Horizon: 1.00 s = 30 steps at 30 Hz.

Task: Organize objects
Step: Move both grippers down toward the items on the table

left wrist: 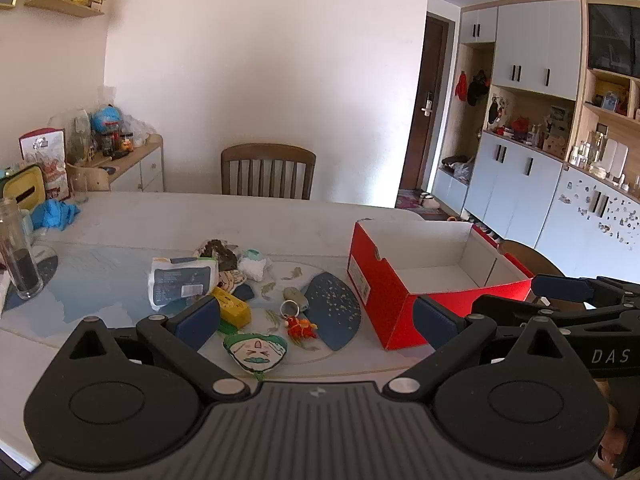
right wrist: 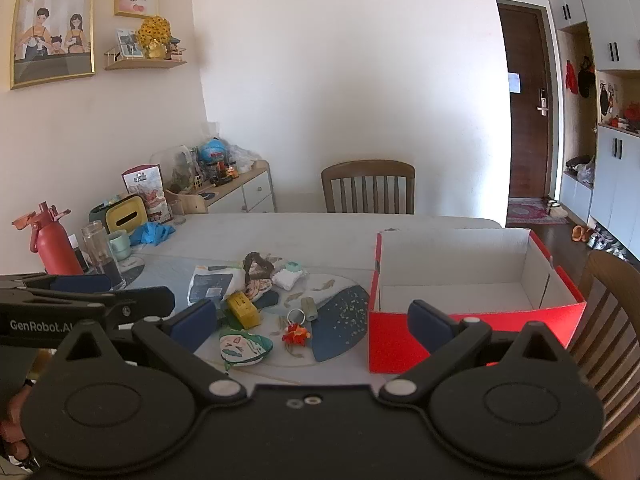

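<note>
A red shoe box [left wrist: 384, 300] [right wrist: 400, 344] with a white, empty inside stands open on the table at the right. Left of it lies a pile of small things: a white-and-blue packet [left wrist: 182, 282] [right wrist: 212, 282], a yellow block [left wrist: 232, 306] [right wrist: 243, 310], a green face-painted pouch [left wrist: 256, 351] [right wrist: 242, 347], a red keychain toy [left wrist: 301, 327] [right wrist: 295, 335], a grey cylinder [left wrist: 296, 296] [right wrist: 309, 307] and a white crumpled item [left wrist: 254, 266] [right wrist: 289, 277]. My left gripper [left wrist: 316, 320] is open and empty above the pile. My right gripper [right wrist: 312, 326] is open and empty, beside the left one.
A dark blue fan-shaped mat [left wrist: 334, 312] [right wrist: 340, 320] lies under the pile. A glass jar [left wrist: 18, 256] [right wrist: 102, 254], a red bottle [right wrist: 52, 240], a mug [right wrist: 120, 244] and blue gloves [left wrist: 54, 214] [right wrist: 152, 234] stand at the table's left. Wooden chairs [left wrist: 268, 172] [right wrist: 608, 312] stand behind and at the right.
</note>
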Each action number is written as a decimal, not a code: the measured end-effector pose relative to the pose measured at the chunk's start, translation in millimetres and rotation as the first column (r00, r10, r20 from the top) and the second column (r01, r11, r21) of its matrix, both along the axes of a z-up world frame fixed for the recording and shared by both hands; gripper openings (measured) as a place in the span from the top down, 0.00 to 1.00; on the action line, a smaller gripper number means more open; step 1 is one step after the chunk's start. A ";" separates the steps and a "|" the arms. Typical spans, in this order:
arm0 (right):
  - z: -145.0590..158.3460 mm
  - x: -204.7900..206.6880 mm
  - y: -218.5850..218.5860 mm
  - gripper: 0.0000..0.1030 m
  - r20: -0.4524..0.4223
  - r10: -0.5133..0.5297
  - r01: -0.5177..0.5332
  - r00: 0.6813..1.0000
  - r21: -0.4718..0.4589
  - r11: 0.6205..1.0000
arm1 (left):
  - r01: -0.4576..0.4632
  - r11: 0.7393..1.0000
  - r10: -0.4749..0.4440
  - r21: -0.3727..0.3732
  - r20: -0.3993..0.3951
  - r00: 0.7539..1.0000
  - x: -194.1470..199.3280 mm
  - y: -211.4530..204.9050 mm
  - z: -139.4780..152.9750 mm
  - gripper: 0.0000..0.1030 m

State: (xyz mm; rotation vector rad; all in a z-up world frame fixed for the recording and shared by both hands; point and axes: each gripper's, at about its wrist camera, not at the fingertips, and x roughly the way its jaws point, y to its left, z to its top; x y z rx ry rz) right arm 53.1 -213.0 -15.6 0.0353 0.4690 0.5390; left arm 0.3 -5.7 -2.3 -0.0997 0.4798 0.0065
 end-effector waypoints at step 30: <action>-38.5 111.4 89.8 0.05 -0.192 0.021 -0.039 0.981 -0.091 0.995 | 0.120 0.990 -0.107 0.069 -0.170 0.980 103.1 57.3 -84.5 0.01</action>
